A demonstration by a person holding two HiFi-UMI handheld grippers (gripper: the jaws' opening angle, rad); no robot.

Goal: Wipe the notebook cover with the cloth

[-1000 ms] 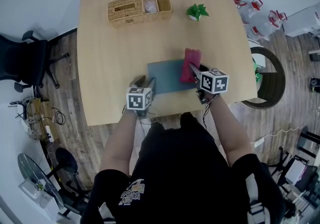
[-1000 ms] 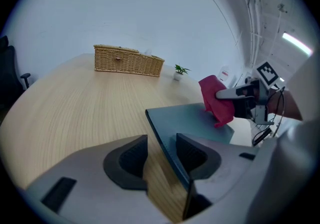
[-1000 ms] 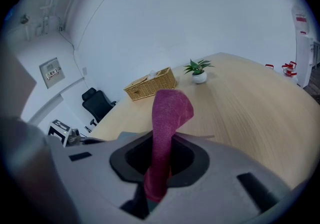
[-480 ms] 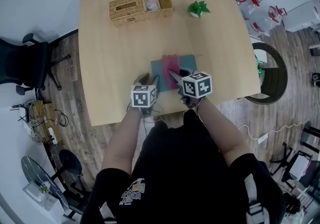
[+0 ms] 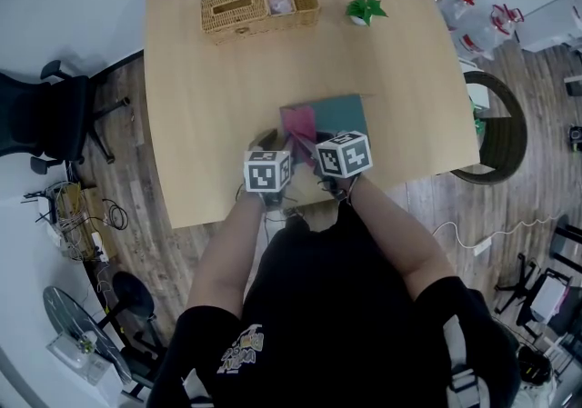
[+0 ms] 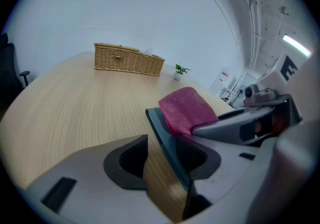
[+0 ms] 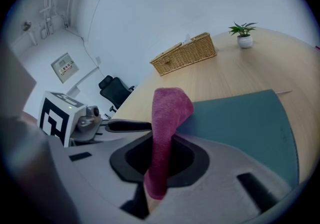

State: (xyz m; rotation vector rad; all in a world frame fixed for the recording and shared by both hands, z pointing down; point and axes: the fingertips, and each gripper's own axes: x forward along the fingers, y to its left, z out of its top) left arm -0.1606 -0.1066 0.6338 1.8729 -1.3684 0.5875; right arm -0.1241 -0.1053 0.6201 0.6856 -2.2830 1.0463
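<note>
A teal notebook (image 5: 344, 115) lies flat near the table's front edge. A pink cloth (image 5: 298, 122) rests on its left end. My right gripper (image 5: 307, 135) is shut on the cloth (image 7: 167, 113), which stands up folded between its jaws (image 7: 159, 158) over the teal notebook cover (image 7: 240, 123). My left gripper (image 5: 270, 141) sits at the notebook's left edge. In the left gripper view its jaws (image 6: 162, 155) stand apart, straddling the notebook's edge (image 6: 162, 133). One jaw is on the cover, and bare table shows between the jaws. The cloth (image 6: 187, 108) lies just beyond.
A wicker basket (image 5: 259, 4) and a small potted plant (image 5: 366, 8) stand at the table's far side. A black office chair (image 5: 45, 115) is on the floor at left, a round dark stand (image 5: 496, 129) at right. The table's front edge (image 5: 273, 211) is just behind both grippers.
My right gripper has dragged the cloth leftward across the notebook, from its right end to its left end. The left gripper has stayed at the notebook's left edge.
</note>
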